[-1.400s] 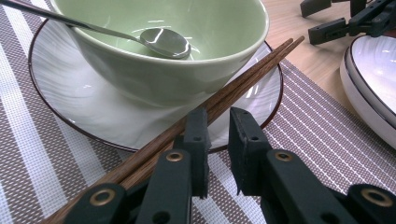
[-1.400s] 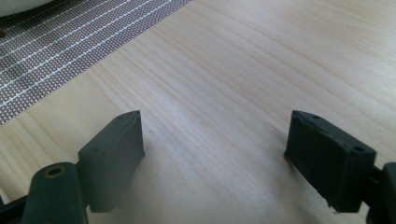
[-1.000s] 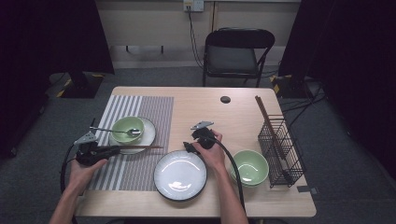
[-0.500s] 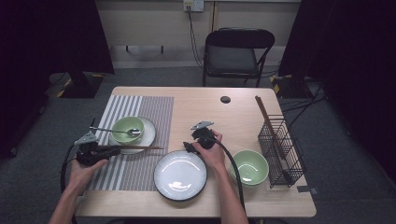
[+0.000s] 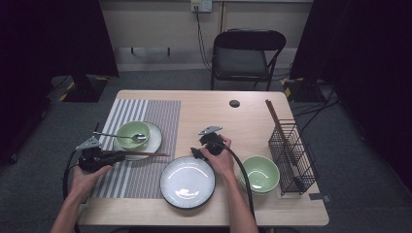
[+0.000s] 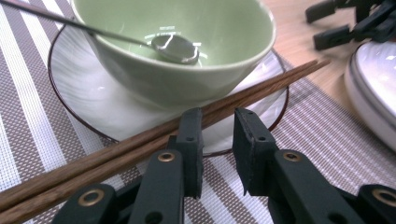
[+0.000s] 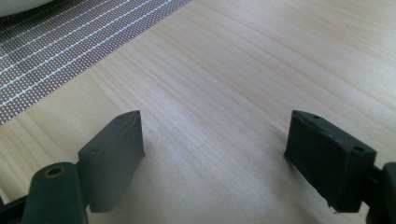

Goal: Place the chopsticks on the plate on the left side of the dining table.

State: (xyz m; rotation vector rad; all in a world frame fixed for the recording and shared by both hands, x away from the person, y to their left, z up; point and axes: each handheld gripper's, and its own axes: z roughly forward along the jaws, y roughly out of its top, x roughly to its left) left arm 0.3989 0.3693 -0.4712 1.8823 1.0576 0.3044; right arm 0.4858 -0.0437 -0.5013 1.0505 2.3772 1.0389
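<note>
At the left of the table [image 5: 204,104] lies one striped placemat [image 5: 160,116]. On it stands one small white plate [image 5: 154,141] carrying one green bowl [image 5: 127,132], and one metal spoon [image 5: 137,137] rests with its head inside that bowl and its handle sticking out over the rim.

One pair of brown chopsticks [image 5: 145,154], two sticks side by side, lies across the near edge of the small plate, touching its rim and running out over the mat toward the middle of the table. In the left gripper view the chopsticks [image 6: 140,144] pass just to the left of the left gripper [image 6: 218,140]. Its jaws stand narrowly apart, having just been opening a little, and the gap between them holds nothing; the near jaw sits right against the sticks. In the high view the left gripper [image 5: 112,158] sits at the handle end of the sticks.

Further right, one large white plate [image 5: 187,182] sits on bare wood. Just behind it is the right gripper [image 5: 195,154], whose jaws stand wide over the tabletop with nothing between them.

Next comes a second green bowl [image 5: 260,174], so two bowls in all and two plates. At the far right stands one black wire rack [image 5: 291,155] with two long brown sticks [image 5: 277,124] leaning in it.
</note>
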